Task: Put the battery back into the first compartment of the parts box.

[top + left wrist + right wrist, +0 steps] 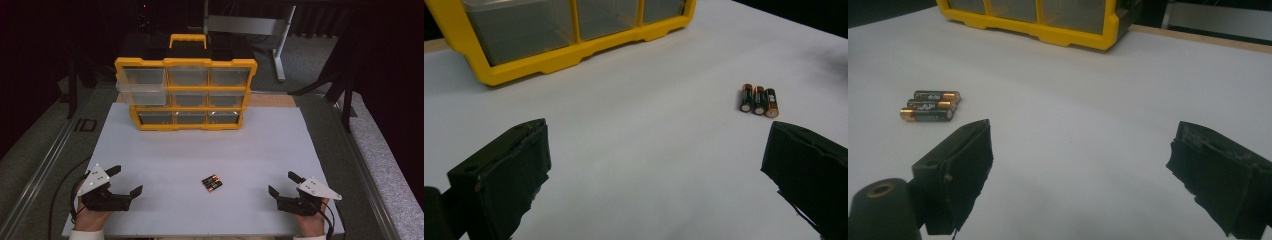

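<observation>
Left gripper (125, 180) and right gripper (281, 183) rested released, jaws spread, on white table (165, 145); three batteries (211, 183) lay between them, untouched. Yellow drawer organizer (186, 93) stood at far edge, dark room behind. High view showed one drawer (142, 93) pulled out.

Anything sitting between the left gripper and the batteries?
No. Between the left gripper and the three batteries there is just bare white table, as the high view and left gripper view show.
</observation>
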Available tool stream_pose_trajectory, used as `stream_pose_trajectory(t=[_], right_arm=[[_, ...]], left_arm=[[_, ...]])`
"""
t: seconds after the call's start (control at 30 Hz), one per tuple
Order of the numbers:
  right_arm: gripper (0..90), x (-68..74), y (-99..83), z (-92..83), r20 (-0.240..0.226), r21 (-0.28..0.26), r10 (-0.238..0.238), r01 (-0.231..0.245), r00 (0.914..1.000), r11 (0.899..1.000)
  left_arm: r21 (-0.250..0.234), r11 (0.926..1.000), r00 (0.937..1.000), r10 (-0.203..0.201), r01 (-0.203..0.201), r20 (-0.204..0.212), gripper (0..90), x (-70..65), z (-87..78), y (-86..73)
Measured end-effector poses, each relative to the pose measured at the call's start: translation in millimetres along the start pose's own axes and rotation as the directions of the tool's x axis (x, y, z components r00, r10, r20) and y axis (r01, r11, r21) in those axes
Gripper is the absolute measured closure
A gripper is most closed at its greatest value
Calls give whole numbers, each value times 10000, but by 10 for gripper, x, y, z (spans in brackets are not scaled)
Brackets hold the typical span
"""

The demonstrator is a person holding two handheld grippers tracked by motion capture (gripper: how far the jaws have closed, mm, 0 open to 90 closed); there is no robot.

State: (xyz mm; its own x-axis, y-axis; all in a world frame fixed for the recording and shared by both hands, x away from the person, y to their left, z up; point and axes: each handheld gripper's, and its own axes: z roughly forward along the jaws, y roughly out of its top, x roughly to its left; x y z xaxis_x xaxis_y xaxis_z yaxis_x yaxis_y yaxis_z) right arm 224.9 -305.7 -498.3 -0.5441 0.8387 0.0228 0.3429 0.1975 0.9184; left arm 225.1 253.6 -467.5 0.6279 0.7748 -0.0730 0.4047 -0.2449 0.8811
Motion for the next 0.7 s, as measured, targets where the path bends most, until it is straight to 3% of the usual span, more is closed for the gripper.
stream_pose_trajectory(t=[0.4, 0.57, 0.7], right_arm=[[98, 29, 16, -4, -22, -202, -41, 41, 10000, 9998], [98, 26, 17, 1, -42, -258, 67, -69, 10000, 9996], [98, 29, 21, -2, -26, -314, 61, -62, 10000, 9995]], left_arm=[[493, 9987, 9998, 90, -99, 182, 0, -29, 162, 56], [736, 9966, 9978, 321, -362, 572, 0, -94, 352, 206], [1233, 9899, 9936, 573, -693, 977, 1, -171, 587, 343]])
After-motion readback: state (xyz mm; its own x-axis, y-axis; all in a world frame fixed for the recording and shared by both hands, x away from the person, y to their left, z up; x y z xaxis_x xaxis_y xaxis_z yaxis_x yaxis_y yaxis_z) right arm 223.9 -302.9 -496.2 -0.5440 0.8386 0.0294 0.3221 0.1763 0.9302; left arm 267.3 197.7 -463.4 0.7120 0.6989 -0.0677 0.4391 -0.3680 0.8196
